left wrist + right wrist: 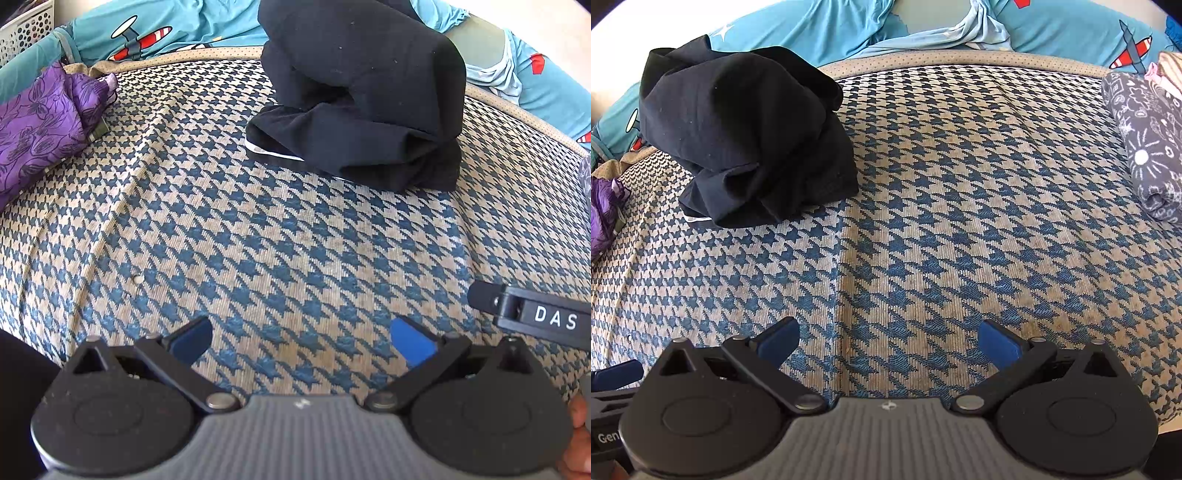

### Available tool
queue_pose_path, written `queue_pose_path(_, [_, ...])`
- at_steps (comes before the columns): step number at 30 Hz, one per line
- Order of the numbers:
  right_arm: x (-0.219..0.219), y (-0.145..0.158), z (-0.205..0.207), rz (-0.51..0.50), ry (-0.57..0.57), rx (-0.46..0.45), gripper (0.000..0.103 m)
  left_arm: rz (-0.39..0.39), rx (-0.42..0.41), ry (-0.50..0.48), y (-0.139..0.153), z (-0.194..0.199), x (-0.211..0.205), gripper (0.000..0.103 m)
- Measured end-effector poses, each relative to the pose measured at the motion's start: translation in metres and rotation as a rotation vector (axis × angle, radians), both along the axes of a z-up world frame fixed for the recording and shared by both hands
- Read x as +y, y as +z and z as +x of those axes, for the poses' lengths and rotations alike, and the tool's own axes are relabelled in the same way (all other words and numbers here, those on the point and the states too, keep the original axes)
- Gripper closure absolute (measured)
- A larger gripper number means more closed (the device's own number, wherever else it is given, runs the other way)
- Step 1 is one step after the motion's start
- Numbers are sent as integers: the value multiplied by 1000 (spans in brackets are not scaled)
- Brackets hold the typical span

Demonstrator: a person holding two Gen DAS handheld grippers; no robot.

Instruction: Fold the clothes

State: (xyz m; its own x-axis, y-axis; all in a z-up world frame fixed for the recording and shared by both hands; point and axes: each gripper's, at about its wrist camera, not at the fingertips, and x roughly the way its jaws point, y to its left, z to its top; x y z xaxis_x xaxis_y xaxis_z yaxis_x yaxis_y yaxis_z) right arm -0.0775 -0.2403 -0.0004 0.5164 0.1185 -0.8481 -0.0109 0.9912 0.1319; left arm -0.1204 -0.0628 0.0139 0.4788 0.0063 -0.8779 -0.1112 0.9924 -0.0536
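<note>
Houndstooth bed cover in blue and beige fills both views, bordered at the far edge by a dotted beige band and, beyond it, turquoise bedding printed with red-and-white aeroplanes. Black garment, heaped and unfolded with a thin white edge showing at its base, lies on the cover well ahead of both tools: up and slightly right of centre for the left hand-held gripper, up and to the left for the right hand-held gripper. Each has its blue-padded fingers spread wide, holding nothing, over bare cover. Purple floral cloth lies at the left margin of both views. Grey folded cloth with white doodle print appears clearly only in the right wrist view, at the right edge; a white perforated basket appears only in the left wrist view, top left. Legible writing: "DAS" on the neighbouring tool in the left wrist view; "Gen", cut off, in the right wrist view.
</note>
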Motion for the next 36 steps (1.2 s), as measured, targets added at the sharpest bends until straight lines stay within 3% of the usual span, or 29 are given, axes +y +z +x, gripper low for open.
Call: queue_pose_path(36, [1, -3, 2, -1, 4, 5, 0, 22, -25, -33, -1, -1, 3, 0])
